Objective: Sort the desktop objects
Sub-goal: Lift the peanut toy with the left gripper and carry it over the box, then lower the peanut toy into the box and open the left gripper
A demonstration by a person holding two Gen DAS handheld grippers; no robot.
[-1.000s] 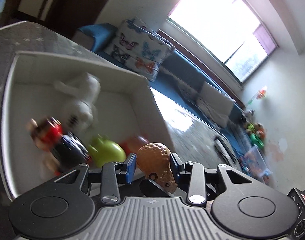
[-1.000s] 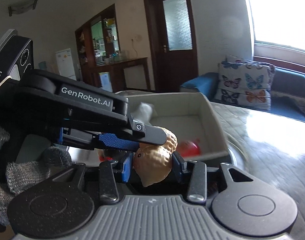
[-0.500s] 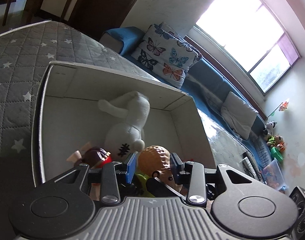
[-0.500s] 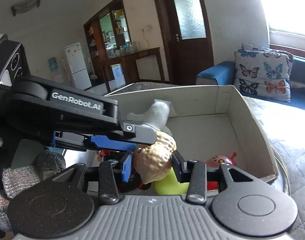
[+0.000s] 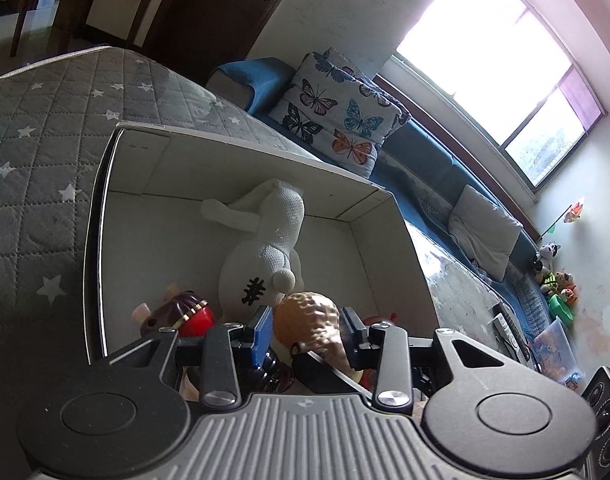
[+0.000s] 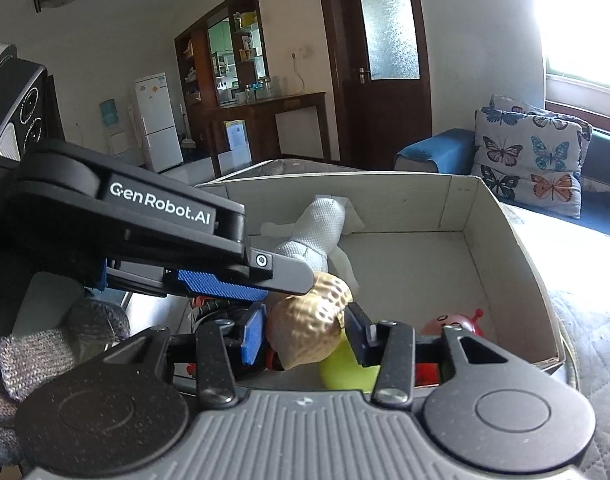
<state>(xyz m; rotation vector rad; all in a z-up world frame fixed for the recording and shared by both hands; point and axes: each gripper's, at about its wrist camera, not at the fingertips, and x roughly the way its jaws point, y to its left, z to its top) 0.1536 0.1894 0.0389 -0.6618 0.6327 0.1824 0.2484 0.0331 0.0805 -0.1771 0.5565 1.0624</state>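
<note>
Left wrist: both tools [image 5: 307, 330] [image 6: 305, 330] on peanut [image 5: 311, 320].

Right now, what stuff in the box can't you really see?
- Yellow-green round toy: right wrist view, mostly behind the tan bumpy peanut toy and right gripper.
- Red balloon-like toy: lower part behind the gripper.
- Dark-haired red doll: left wrist view, body hidden by left gripper.

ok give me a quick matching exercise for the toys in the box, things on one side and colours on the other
Things:
1. peanut
2. plush
3. balloon
4. pear

Colours:
a. red
b. green-yellow
c. tan
d. white

Pairs: 1-c, 2-d, 3-a, 4-b
</note>
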